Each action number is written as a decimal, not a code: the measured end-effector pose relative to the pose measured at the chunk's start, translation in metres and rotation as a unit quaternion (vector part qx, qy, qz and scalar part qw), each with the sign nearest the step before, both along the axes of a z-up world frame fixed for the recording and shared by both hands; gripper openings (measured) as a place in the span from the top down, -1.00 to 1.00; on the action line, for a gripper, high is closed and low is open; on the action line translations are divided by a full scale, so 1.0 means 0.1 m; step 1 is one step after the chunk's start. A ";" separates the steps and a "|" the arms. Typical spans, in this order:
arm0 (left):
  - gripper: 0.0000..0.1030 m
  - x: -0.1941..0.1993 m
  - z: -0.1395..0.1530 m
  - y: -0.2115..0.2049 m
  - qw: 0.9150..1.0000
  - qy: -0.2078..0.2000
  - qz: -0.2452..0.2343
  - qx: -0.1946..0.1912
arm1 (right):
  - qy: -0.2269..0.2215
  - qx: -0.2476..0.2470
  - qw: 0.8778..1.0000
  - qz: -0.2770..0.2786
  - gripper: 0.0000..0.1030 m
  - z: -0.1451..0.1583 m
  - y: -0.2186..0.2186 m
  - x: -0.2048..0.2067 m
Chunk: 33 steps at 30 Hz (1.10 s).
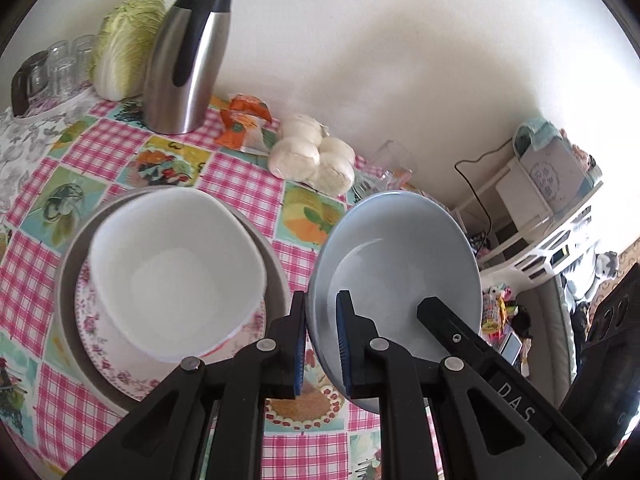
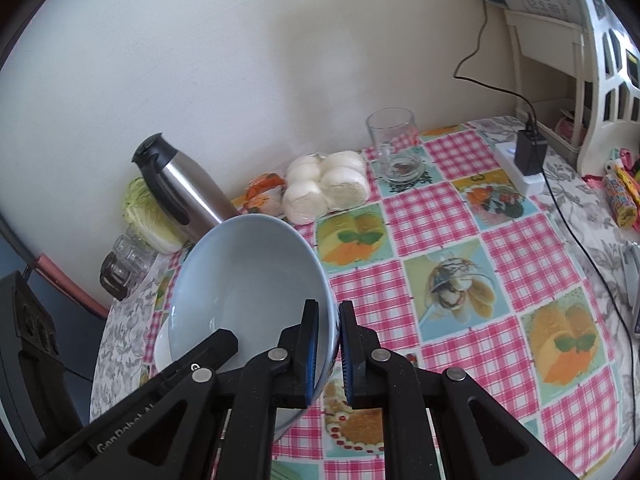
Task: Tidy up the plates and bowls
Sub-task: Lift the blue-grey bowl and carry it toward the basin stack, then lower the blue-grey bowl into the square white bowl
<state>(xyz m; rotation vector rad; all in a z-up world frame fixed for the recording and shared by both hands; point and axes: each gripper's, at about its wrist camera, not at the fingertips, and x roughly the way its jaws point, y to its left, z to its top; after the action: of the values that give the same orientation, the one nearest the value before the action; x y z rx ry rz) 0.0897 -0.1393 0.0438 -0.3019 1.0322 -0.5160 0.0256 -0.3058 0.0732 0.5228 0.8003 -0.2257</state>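
Observation:
A light blue bowl [image 1: 400, 248] hangs tilted above the checked tablecloth, held on both sides. My left gripper [image 1: 322, 300] is shut on its left rim, one pad inside and one outside. My right gripper [image 2: 329, 308] is shut on the opposite rim of the same blue bowl [image 2: 248, 272]. Each view shows a finger of the other gripper reaching into the bowl. To the left, a white squarish bowl [image 1: 172, 272] sits on a floral plate [image 1: 120, 356], which lies on a larger grey plate [image 1: 68, 292].
Along the wall stand a steel thermos [image 1: 188, 56], a cabbage [image 1: 124, 44], several glasses [image 1: 60, 68], an orange packet [image 1: 244, 120] and bagged buns [image 1: 316, 156]. A glass mug [image 2: 396, 148] and a power strip [image 2: 520, 164] with cable lie at the right, by a white shelf [image 2: 600, 80].

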 end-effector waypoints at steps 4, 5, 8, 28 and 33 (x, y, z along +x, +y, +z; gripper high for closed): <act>0.73 0.03 0.06 0.19 1.000 -0.005 0.014 -0.003 | -0.008 -0.005 1.000 0.015 0.77 0.04 0.19 0.06; 0.73 0.05 0.07 0.25 1.000 -0.003 0.018 -0.004 | -0.009 -0.008 1.000 0.018 0.77 0.05 0.24 0.07; 0.73 0.07 0.09 0.37 1.000 -0.002 0.028 -0.005 | -0.011 -0.005 1.000 0.027 0.77 0.04 0.35 0.13; 0.73 0.34 -0.14 1.05 0.996 0.033 0.085 -0.001 | 0.009 0.003 0.996 0.087 0.73 -0.26 0.98 0.52; 0.66 0.40 -0.21 1.10 0.995 0.040 0.093 0.007 | 0.027 -0.022 0.996 0.084 0.69 -0.38 1.05 0.59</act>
<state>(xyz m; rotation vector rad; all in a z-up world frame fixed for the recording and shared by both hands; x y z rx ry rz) 0.1297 -0.0290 0.0226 -0.4042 1.0727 -0.3297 0.0849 -0.2008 0.0348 0.4073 0.8859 -0.1025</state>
